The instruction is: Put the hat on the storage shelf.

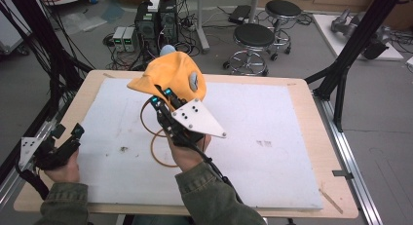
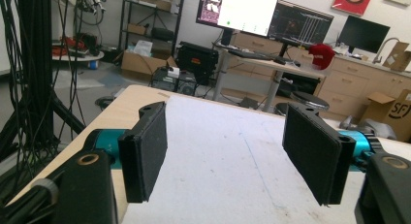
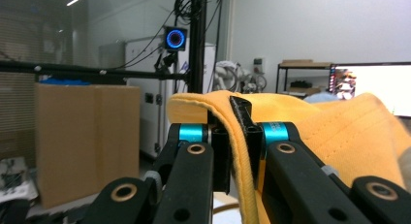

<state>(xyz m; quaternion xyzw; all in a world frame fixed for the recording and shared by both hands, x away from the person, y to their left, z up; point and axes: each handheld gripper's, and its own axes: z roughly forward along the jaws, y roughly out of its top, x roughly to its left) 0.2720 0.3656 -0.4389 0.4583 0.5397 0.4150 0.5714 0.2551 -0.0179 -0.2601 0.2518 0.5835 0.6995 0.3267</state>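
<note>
An orange cloth cap (image 1: 173, 79), soft and crumpled with a pale patch on its side, hangs above the white foam mat (image 1: 272, 152), its edge pinched between the right gripper's (image 1: 161, 97) closed jaws, while the left gripper (image 2: 228, 156) rests open at the table's left edge, its body partly cut off.

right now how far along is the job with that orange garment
Done: the right gripper has clamped the edge of the orange garment and holds it above the white mat; the right gripper view shows fabric pinched between shut jaws. In hand: the garment hangs bunched, a tan cord looping below it. Left: the left gripper waits open at the table's left edge, holding nothing, so spreading or laying it out probably remains.
</note>
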